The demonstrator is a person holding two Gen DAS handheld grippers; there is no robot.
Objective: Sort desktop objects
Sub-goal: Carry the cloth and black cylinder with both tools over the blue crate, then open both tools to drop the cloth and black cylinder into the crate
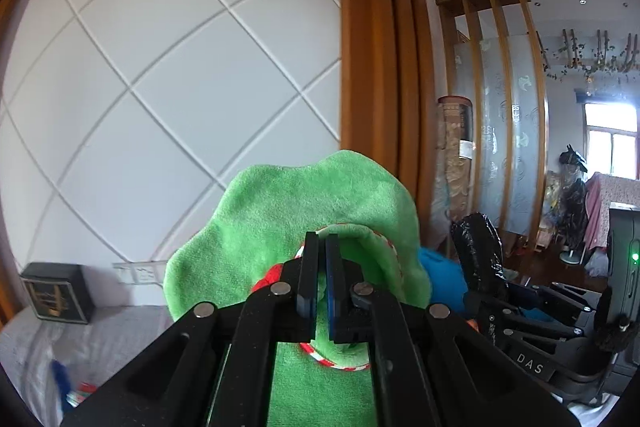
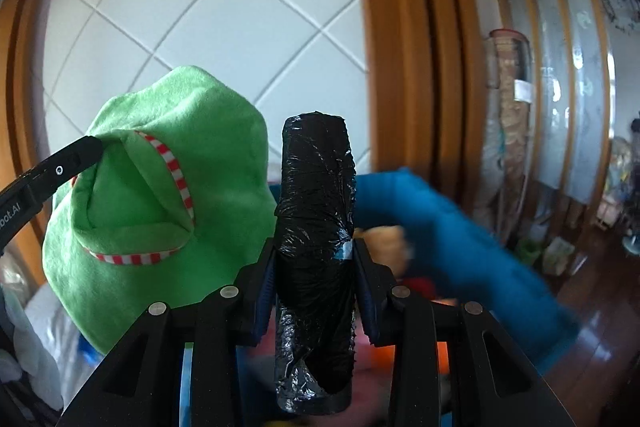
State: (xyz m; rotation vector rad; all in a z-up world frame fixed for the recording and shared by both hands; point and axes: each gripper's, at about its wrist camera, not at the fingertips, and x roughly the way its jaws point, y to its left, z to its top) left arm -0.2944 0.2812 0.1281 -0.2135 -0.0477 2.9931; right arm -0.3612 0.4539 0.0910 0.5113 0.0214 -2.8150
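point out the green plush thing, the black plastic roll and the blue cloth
green plush thing [image 2: 224,187]: right wrist view, on its fuzzy body beside the striped trim
black plastic roll [image 2: 316,195]: right wrist view, on its crinkled middle above the pads
blue cloth [image 2: 460,227]: right wrist view, on its blurred middle

The left hand-held gripper [image 1: 322,275] pinches a green plush hat [image 1: 304,195] by its red-and-white striped trim [image 1: 340,365].

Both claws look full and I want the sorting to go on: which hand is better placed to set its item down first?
Probably the right: its claw clamps a compact black roll upright. The left claw pinches a floppy green cloth hanging loose.
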